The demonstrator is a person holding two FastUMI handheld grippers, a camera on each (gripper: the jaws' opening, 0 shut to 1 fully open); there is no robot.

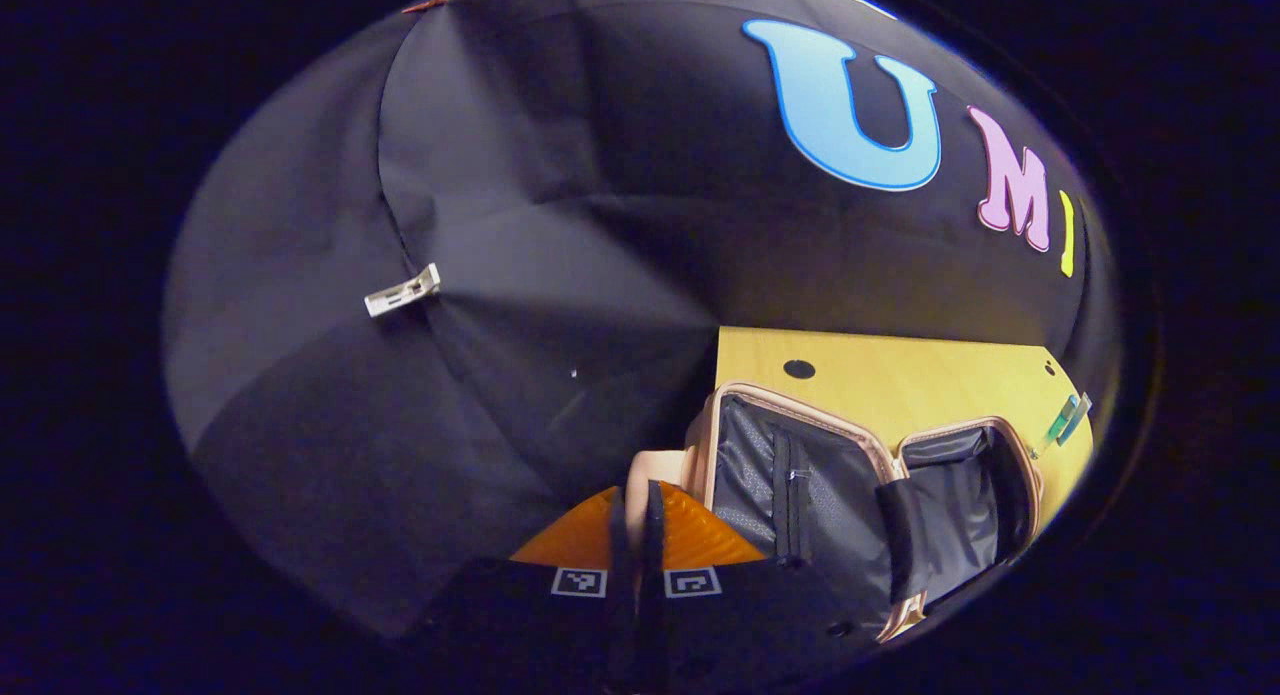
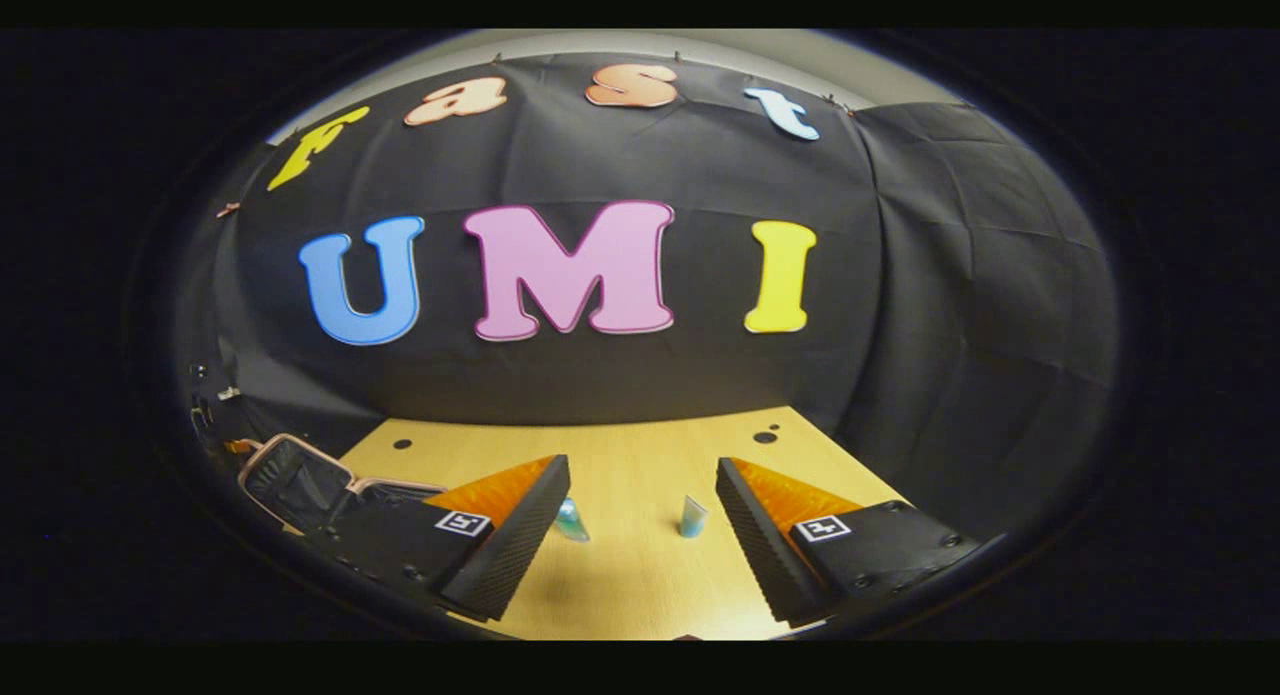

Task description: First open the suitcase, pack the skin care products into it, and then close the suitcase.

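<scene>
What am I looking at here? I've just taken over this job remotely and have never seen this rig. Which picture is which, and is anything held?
There is no robot arm: a person carries two handheld two-finger grippers, each with a fisheye camera looking along its fingers. In the left gripper view, the left gripper has its fingers pressed together, with something pale just beyond them; whether it is pinched I cannot tell. Beside it the suitcase lies open on the wooden table, its dark lining showing. In the right gripper view, the right gripper is open and holds nothing. Two small tubes of skin care lie on the table ahead of it, not yet packed.
</scene>
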